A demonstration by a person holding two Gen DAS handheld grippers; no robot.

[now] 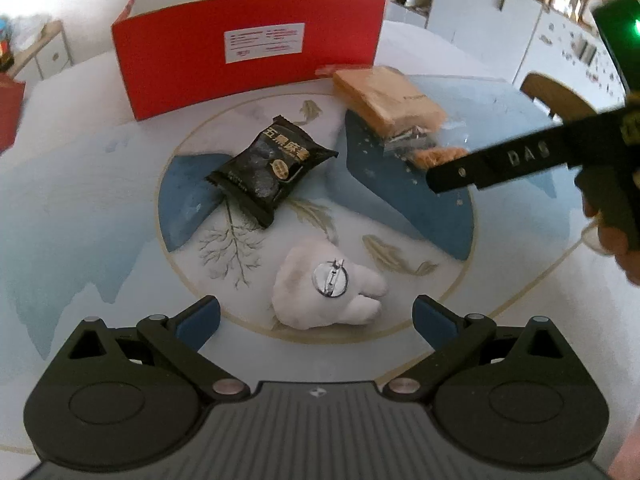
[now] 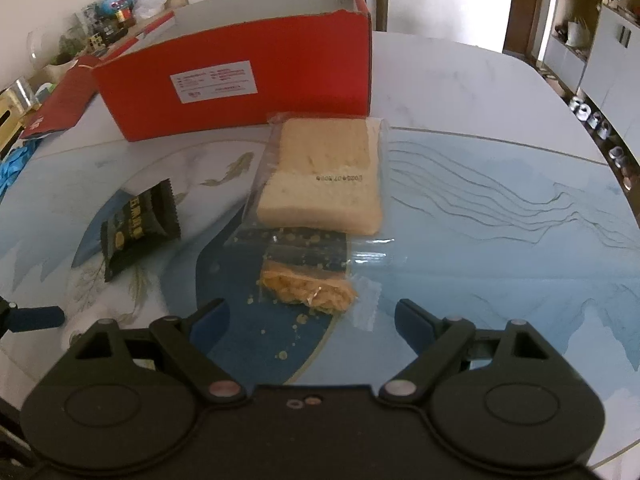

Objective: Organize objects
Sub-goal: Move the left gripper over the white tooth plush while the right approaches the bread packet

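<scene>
- Left gripper [image 1: 316, 320]: fingers spread wide, nothing held; fluffy white plush [image 1: 320, 294] lies between tips, lower centre.
- Right gripper [image 2: 310, 320]: fingers wide, empty; crinkly clear-wrapped bread [image 2: 324, 176] seen above, centre frame.
- Glossy black sachet [image 1: 272, 168] on table [image 1: 100, 200], mid-left; red cardboard box [image 1: 248, 52] at top.

The inside of the red box [image 1: 248, 60] is hidden behind its front wall in both views, and the print on its white label [image 1: 262, 40] is too small to read. In the left wrist view, the right tongs [image 1: 448, 176] cover the near end of the bread packet [image 1: 392, 108], and the hand [image 1: 616, 240] holding them is cut off by the right edge of the frame. In the right wrist view, the white plush toy [image 2: 80, 326] at lower left is mostly hidden behind the tongs' body. Shelf clutter [image 2: 108, 12] at upper left is blurred.
</scene>
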